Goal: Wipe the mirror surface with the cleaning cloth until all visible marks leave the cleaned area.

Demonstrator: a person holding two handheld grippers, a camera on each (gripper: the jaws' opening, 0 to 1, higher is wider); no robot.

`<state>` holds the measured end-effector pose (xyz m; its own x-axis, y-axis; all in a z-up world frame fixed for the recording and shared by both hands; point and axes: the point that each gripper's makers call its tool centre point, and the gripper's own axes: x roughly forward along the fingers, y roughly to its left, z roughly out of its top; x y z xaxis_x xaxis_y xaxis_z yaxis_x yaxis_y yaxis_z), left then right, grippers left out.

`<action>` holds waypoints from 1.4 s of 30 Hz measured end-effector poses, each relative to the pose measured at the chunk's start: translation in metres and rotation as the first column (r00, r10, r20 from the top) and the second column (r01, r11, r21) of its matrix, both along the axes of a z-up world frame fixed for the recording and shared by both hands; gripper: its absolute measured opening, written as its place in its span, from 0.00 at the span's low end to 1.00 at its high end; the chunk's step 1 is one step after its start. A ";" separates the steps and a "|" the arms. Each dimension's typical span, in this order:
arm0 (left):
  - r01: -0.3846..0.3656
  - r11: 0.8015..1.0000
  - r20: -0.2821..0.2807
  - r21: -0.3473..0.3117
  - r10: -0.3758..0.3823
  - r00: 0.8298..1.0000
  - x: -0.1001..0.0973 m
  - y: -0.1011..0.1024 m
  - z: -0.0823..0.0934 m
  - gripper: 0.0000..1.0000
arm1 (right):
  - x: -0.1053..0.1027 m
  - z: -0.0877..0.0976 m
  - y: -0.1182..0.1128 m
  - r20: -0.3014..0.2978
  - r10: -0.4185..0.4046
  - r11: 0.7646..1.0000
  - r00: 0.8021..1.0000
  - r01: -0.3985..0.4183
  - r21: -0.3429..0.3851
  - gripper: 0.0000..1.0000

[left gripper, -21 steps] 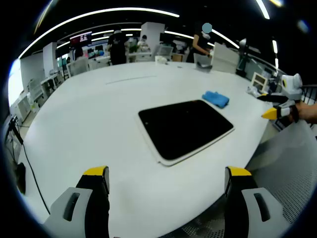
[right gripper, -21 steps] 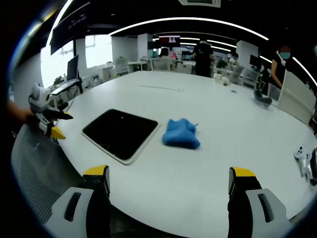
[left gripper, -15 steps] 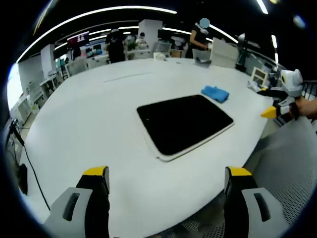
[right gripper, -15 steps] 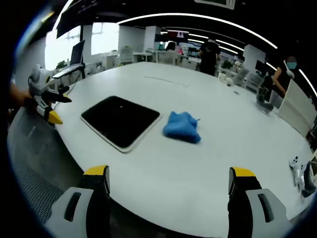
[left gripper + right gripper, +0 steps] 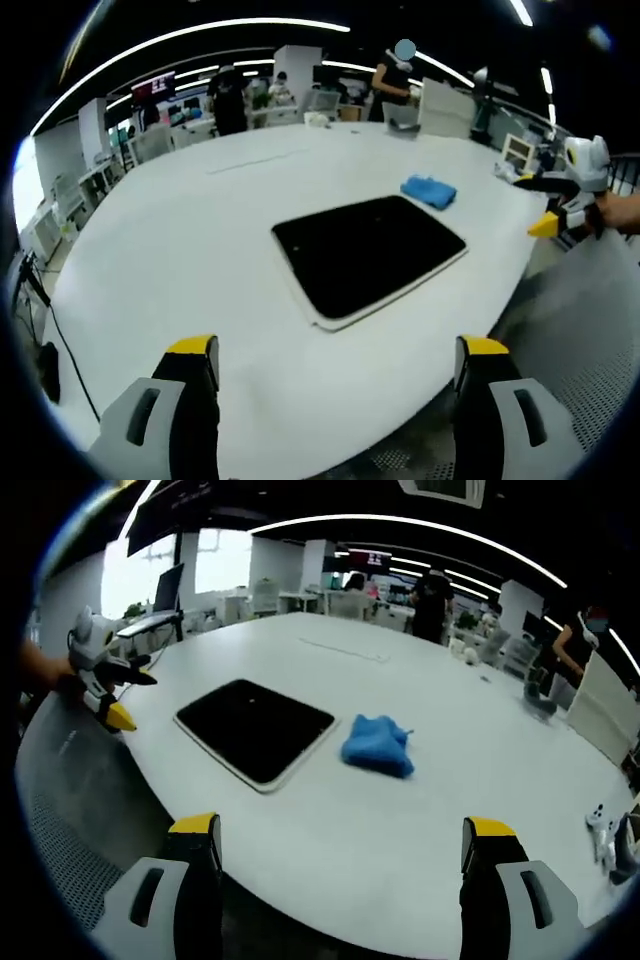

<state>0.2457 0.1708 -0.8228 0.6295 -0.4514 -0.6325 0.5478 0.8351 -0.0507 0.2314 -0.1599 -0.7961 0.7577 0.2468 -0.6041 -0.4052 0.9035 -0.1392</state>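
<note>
**Mirror and cloth on table, both grippers off the edge, nothing held**

Mirror [image 5: 368, 253] lies flat on the big white table [image 5: 190, 230], a dark rounded-corner panel with a thin pale border, near the table's edge. In the right gripper view the same mirror [image 5: 255, 730] sits left of centre, the surface dark (marks too small to tell).

Cleaning cloth [image 5: 378, 747] is a crumpled blue bundle on the table just beside one edge of the mirror, not touching it as far as can be seen. In the left gripper view the cloth [image 5: 428, 191] lies past the mirror's far corner.

Left gripper [image 5: 335, 375]: its jaws are spread wide with yellow tips, nothing between them, hanging over the near table edge and well apart from the mirror. It also shows at the left of the right gripper view [image 5: 122, 695], held in a hand beside the table edge, jaws parted.

Right gripper [image 5: 340, 855]: jaws likewise spread wide and empty, near the table edge, short of the cloth. It appears at the right of the left gripper view [image 5: 552, 203], held by a hand [image 5: 622, 212], its jaws apart.

People [image 5: 225, 98] and desks stand in the background beyond the table.
</note>
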 end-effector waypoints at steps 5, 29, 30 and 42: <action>-0.052 0.997 -0.029 -0.055 0.050 0.998 0.009 0.003 0.001 0.99 | 0.006 0.000 -0.002 -0.010 -0.016 1.000 1.000 0.016 -0.004 1.00; -0.024 0.999 -0.016 -0.046 0.023 1.000 0.005 0.003 0.000 0.98 | 0.003 0.005 -0.001 -0.005 -0.064 0.996 0.998 0.064 0.062 1.00; -0.028 0.999 -0.022 -0.043 0.027 0.999 0.005 0.004 -0.001 0.98 | 0.003 0.005 0.000 -0.010 -0.062 0.996 0.998 0.063 0.067 1.00; -0.017 0.999 -0.050 -0.041 0.015 0.999 0.004 0.001 -0.004 0.98 | 0.006 0.002 0.000 -0.013 -0.046 0.998 0.999 0.046 0.052 1.00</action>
